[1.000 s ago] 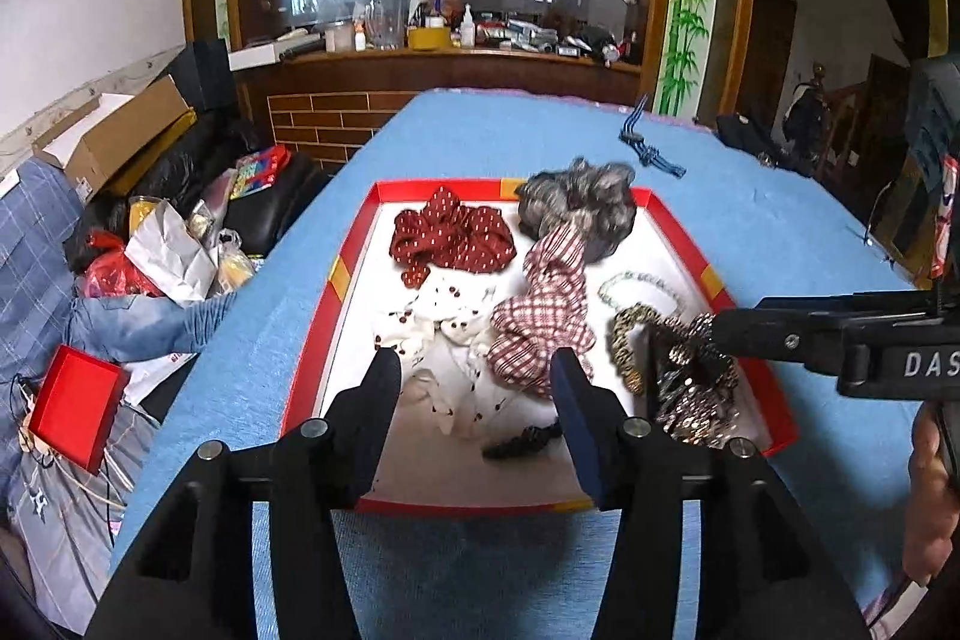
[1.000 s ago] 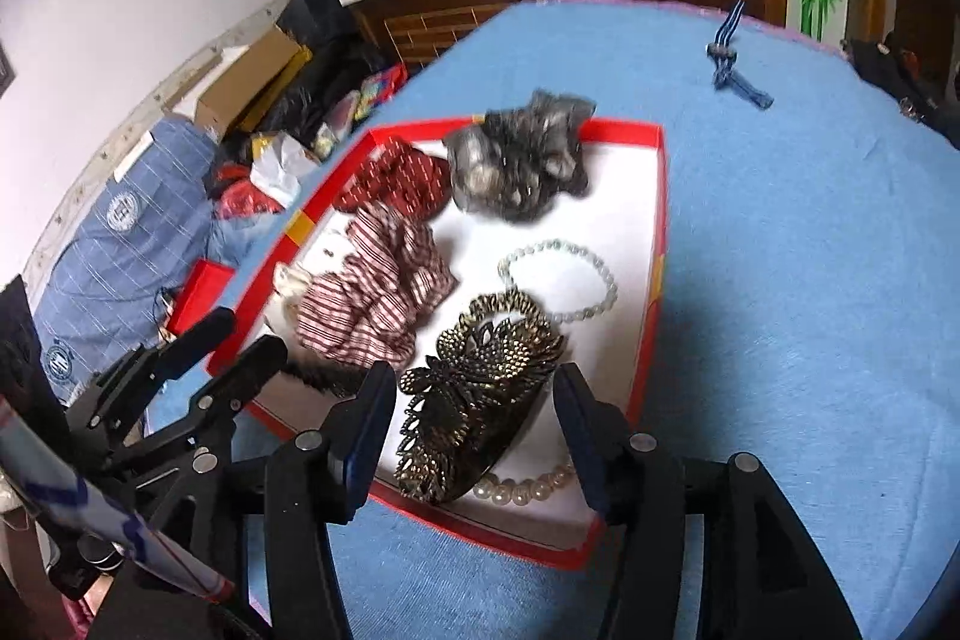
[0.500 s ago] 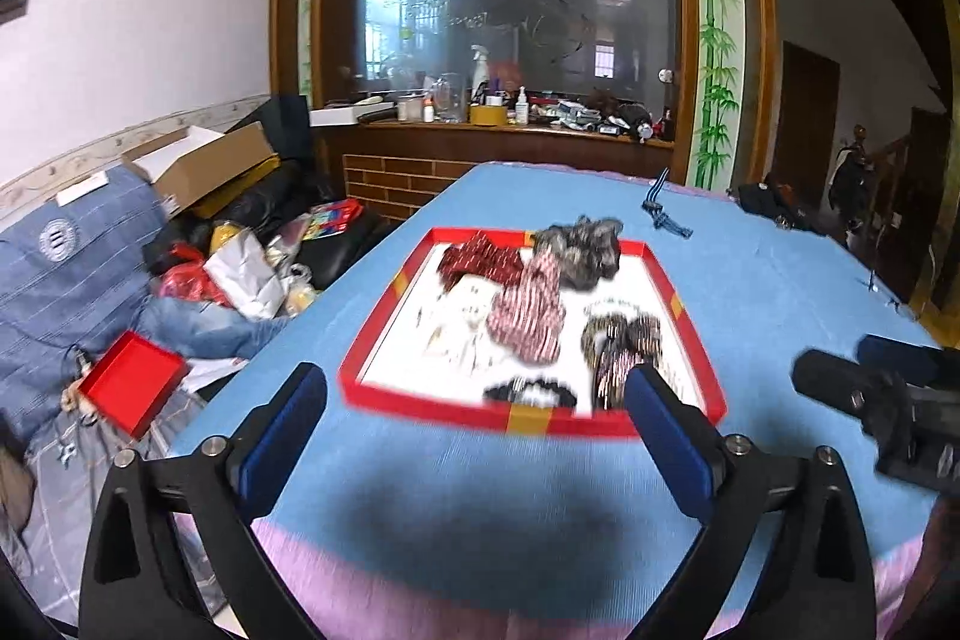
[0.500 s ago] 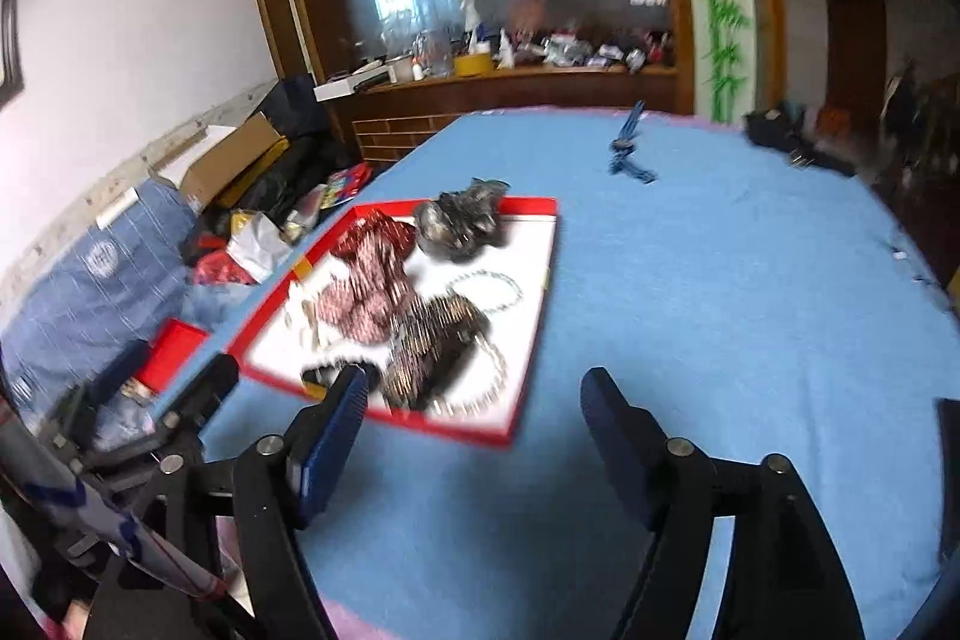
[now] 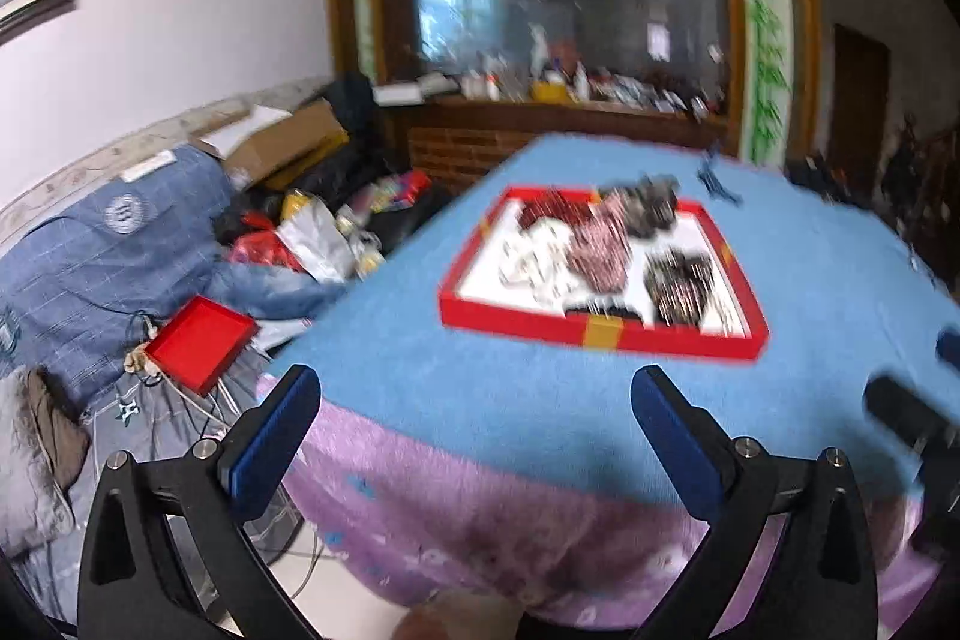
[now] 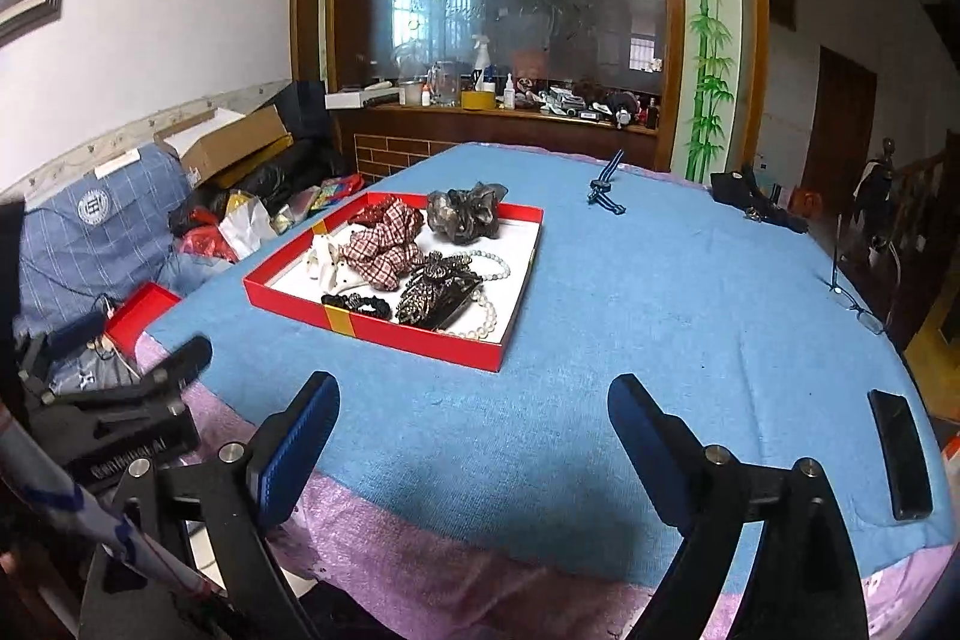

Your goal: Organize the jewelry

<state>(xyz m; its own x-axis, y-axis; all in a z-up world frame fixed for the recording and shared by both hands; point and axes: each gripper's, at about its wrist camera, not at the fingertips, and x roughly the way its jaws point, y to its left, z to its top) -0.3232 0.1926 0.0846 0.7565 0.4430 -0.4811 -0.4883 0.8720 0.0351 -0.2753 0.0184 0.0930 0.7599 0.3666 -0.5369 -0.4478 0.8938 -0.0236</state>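
Both my tongs pulled back off the red cardboard tray (image 6: 507,340) of scrunchies and pearls mid-desk; left tongs (image 5: 474,400) and right tongs (image 6: 474,403) spreading, empty; left view blurry, probably same.

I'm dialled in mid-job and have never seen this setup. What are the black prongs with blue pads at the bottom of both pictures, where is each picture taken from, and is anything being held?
There is no robot arm here: a person carries a pair of hand-held tongs in each hand. Each picture comes from a wide-angle camera mounted on one pair, looking forward along its two fingers.

One view shows the left tongs, the other the right tongs. The blue pads stand wide apart and the right pair is opening further. Nothing lies between either pair, so nothing is held.

Ahead is a table under a blue cloth. On it sits a red tray holding fabric hair ties, a pearl necklace and a dark ornate hair clip. Outside the tray lie a blue striped cord, glasses and a black phone.
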